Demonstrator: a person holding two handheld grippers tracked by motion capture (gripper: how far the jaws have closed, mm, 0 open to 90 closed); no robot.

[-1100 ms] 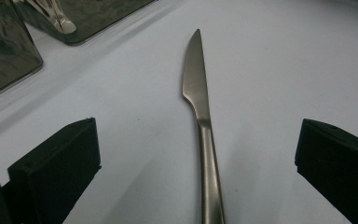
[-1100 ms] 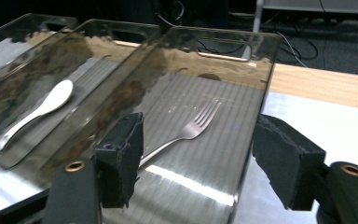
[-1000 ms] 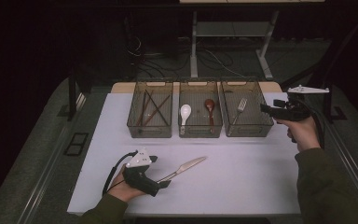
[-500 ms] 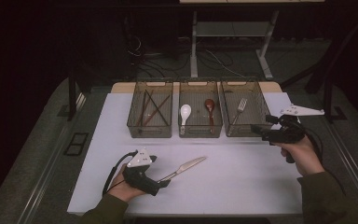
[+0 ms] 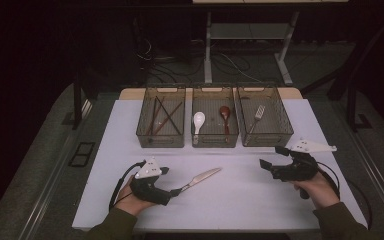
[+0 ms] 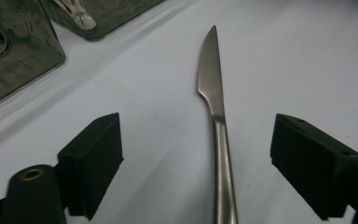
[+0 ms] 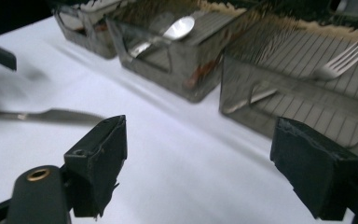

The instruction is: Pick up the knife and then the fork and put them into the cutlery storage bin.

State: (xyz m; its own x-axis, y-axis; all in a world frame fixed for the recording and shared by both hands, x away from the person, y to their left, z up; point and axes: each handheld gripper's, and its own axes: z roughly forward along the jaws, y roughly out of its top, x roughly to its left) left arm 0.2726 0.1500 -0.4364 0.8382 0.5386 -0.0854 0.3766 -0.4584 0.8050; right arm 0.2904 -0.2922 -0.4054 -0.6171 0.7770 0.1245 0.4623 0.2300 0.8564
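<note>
1. My left gripper [image 5: 176, 191] sits low over the white tabletop [image 5: 240, 200] with its jaws spread either side of the handle of the slim silver metal table knife [image 5: 203, 177]. The jaws have just been closing in, but in the left gripper view both black pads [image 6: 93, 154] stand clear of the handle [image 6: 224, 172]. Nothing is gripped yet.
2. The knife lies flat on the table in front of the bins, blade pointing away from my left hand toward the right-hand bins.
3. My right gripper [image 5: 271, 161] hangs above the table's right side, near the front of the fork bin. Its jaws have just been opening; they are wide and empty.
4. What I judge could go wrong: the handle is thin, smooth and sits off-centre toward the right pad, so one pad may reach it first and skid or spin the knife across the slick surface.
5. Pads pressed against the table could also close above the handle and miss it.
6. Gripped at the very end, the blade may droop and swing once lifted.
7. Count: three clear smoky plastic bins [image 5: 215, 123] in a row. The left holds several dark chopsticks [image 5: 162, 117]; I cannot count them exactly. The middle holds one white ceramic spoon [image 5: 198, 122] and one reddish-brown spoon [image 5: 225, 116]. The right holds one silver fork [image 5: 258, 114]. One knife is loose on the table.
</note>
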